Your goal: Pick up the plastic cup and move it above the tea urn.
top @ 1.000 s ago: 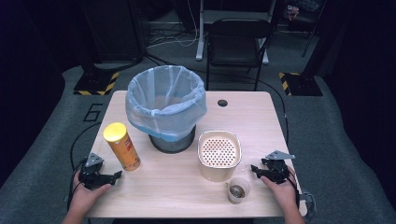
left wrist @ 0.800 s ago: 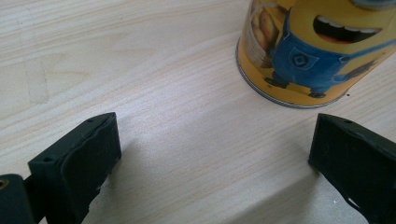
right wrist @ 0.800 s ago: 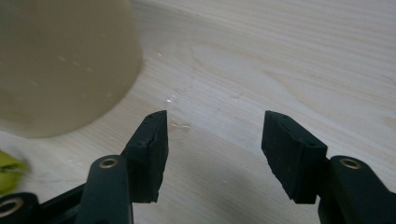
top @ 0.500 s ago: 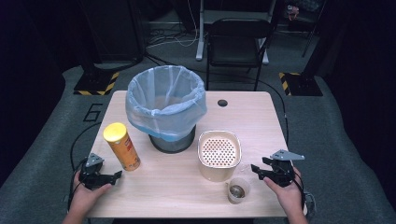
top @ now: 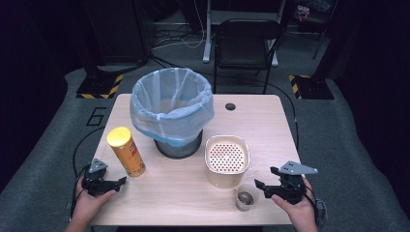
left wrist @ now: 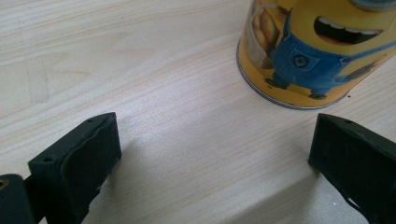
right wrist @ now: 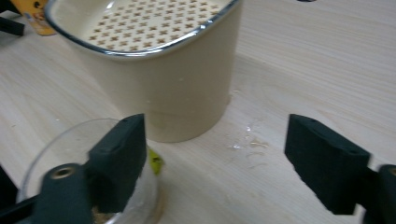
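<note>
While both grippers sit at the near edge of the table [top: 193, 203], the right gripper [top: 263, 186] hangs beside a small clear glass cup [top: 244, 197] with its jaws spread.

Nearest the person, the right gripper's jaws have just been opening and hold nothing; in the right gripper view one jaw stands in front of the cup's rim and the other over bare wood. At the near left corner, the left gripper [top: 120, 182] rests in the left hand [top: 92, 203], jaws wide apart and empty, pointing at the yellow cartoon-printed can [top: 126, 151] just beyond. Behind the cup stands the cream container [top: 227, 162] with a perforated insert, close to it. Farther back, the wire bin [top: 172, 113] lined with a pale blue bag stands mid-table, and a black chair [top: 246, 41] waits beyond the far edge.
</note>
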